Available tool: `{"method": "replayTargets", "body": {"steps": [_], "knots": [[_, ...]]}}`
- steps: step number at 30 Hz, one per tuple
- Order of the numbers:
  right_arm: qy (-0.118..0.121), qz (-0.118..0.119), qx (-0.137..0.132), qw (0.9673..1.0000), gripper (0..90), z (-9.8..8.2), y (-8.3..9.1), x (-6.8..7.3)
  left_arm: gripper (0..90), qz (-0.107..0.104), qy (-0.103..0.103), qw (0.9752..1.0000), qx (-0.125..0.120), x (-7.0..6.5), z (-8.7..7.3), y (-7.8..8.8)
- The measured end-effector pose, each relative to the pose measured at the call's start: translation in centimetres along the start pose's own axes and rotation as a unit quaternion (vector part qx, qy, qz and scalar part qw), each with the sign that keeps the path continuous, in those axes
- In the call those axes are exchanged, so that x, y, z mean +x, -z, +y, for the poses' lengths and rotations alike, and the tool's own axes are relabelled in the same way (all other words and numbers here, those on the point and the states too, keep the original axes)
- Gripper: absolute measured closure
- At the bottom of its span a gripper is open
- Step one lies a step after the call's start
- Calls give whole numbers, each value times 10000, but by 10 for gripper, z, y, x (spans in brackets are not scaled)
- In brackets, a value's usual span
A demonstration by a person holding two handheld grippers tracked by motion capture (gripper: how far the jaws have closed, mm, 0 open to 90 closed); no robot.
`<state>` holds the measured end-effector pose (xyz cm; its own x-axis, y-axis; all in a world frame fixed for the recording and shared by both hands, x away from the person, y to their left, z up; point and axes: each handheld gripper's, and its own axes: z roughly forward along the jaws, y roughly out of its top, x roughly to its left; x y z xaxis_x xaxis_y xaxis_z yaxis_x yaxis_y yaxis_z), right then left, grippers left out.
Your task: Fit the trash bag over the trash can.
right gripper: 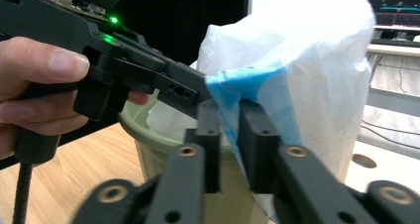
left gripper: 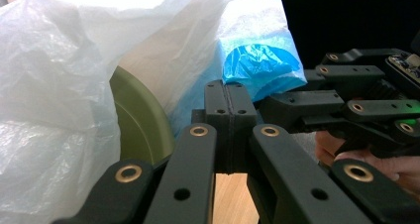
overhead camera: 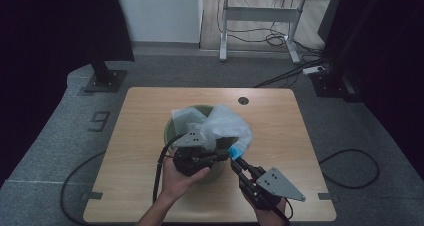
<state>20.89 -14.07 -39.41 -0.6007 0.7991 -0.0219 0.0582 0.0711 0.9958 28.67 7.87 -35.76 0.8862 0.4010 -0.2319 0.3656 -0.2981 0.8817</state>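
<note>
Nearest the camera in the high view, two forearms come up from the bottom edge, each hand wrapped around a hand-held gripper. The left hand-held gripper [overhead camera: 224,155] lies level across the front of a green bin [overhead camera: 172,131] that stands on the wooden bench [overhead camera: 135,136], with its grey three-cornered plate on top. The right hand-held gripper [overhead camera: 234,158] points up and to the left from the near right corner, its tips meeting a white plastic bag [overhead camera: 227,123] at the bin's near right rim.

The left gripper view shows what the high view cannot: the left jaws are pressed flat together, clenched, with nothing visible between their pads. Just past them hangs a bright blue patch of the bag [left gripper: 260,65], and the right hand-held gripper [left gripper: 277,107] reaches in from the side.

The right gripper view adds the grip itself. A fold of the blue strip [right gripper: 233,110] runs down between the two black jaws, which stand narrowly apart with the film in the gap; I cannot tell whether the pads pinch it. Beside it a hand [right gripper: 34,85] holds the left hand-held gripper [right gripper: 195,92], thumb along the top.

The bag is thin, crinkled and half see-through, billowing above the bin. The bin is smooth, round and olive green.
</note>
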Motion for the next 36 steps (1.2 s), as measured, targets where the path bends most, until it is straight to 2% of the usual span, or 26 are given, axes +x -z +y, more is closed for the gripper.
{"method": "replayTargets", "body": {"steps": [4, 13, 18, 21, 24, 31, 36], "knots": [[-10, 1, 14, 10000, 889, 0, 1, 0, 899, 57, 13, 10000, -24, 2, 0, 1], [-159, 185, 37, 9997, 891, -6, 12, -13, 899, 167, 46, 9998, -78, 7, 2, 7], [-194, 286, 13, 9994, 891, -11, 24, -25, 899, 324, 122, 9993, -131, 12, 4, 10], [-228, 329, 44, 9992, 890, -15, 29, -31, 900, 317, 164, 9993, -141, 15, 4, 12], [-204, 316, 41, 9993, 889, -16, 30, -29, 900, 295, 155, 9994, -117, 14, 4, 10], [-89, 413, 62, 9991, 728, -13, 20, -15, 899, 177, 60, 9998, -41, 5, 6, 2], [149, 47, -26, 9999, 656, -10, 15, -5, 899, 83, 17, 10000, 11, -1, 6, -3]]}}
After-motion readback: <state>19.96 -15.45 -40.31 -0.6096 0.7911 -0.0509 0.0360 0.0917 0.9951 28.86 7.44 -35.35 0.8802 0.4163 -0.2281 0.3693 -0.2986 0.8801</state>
